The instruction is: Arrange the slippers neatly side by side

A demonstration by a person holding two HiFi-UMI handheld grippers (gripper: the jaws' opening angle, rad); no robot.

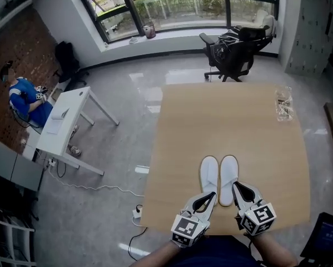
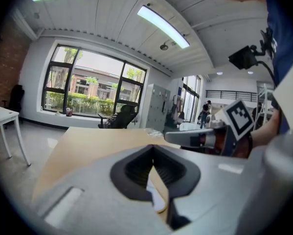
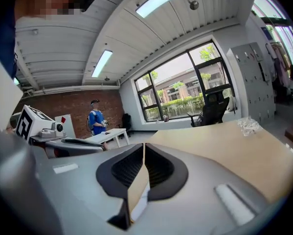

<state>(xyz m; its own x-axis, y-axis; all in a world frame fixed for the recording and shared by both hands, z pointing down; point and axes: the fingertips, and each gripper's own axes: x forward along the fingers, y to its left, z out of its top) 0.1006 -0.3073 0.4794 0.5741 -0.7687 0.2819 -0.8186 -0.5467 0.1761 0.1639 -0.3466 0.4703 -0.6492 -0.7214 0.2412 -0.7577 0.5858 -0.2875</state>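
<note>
Looking down, the head view shows white cloth slippers (image 1: 219, 177) side by side by the light wooden table's (image 1: 183, 127) near edge; gripper views show left gripper (image 1: 210, 198) and right gripper (image 1: 238, 188) jaws closed, empty, plus large windows (image 2: 92, 89), a brick wall (image 3: 63, 106).

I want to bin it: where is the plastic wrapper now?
In the head view, the wrapper lies near the table's far right corner, well away from the slippers at the near edge.

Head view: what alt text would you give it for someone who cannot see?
Two white slippers lie side by side on a light wooden table. The left gripper and right gripper, both shut and empty, are at their near ends. A black office chair stands beyond the table.
</note>
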